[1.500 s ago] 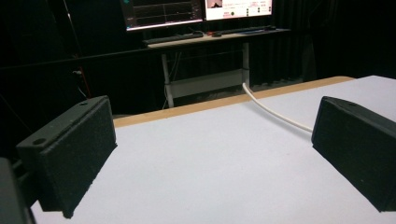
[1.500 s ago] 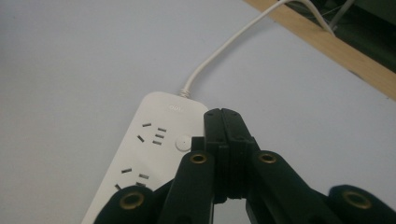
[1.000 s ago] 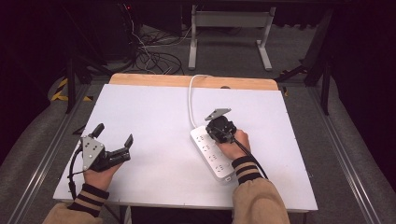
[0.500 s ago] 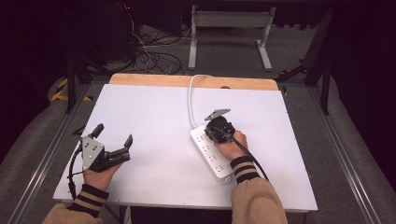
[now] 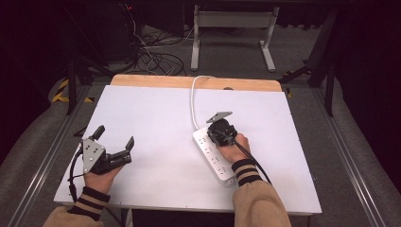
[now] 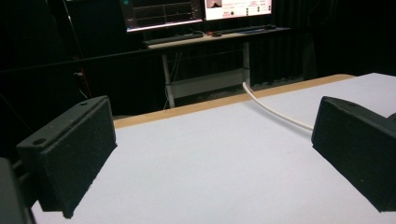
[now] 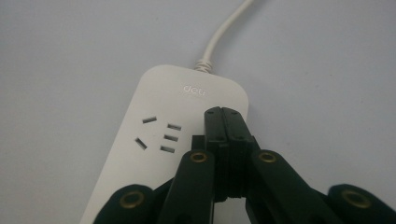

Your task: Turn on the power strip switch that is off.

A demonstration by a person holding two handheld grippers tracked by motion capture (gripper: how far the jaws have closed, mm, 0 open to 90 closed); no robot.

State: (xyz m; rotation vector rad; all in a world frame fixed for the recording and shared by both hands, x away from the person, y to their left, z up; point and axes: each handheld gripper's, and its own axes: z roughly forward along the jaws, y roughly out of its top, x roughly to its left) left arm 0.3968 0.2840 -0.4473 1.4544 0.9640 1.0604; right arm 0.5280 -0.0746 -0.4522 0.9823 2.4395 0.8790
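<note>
Right gripper (image 5: 218, 134) clenched over power strip (image 5: 213, 156); left gripper (image 5: 115, 150) released.
Strip lay right of centre on the white table (image 5: 156, 118), cord (image 5: 193, 101) running to the far edge. Closed jaws were over its cord end, nothing between them; contact unclear. Left jaws stood wide, well apart from the strip.

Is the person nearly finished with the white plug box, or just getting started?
Probably just starting. Done: the white power strip lies flat on the table, its cord running off the far edge. In hand: the right gripper, jaws shut, has its tips over the strip's cord end, apparently pressing there; nothing is held. Left: the sockets look empty, and the left gripper sits open off to the side.
</note>
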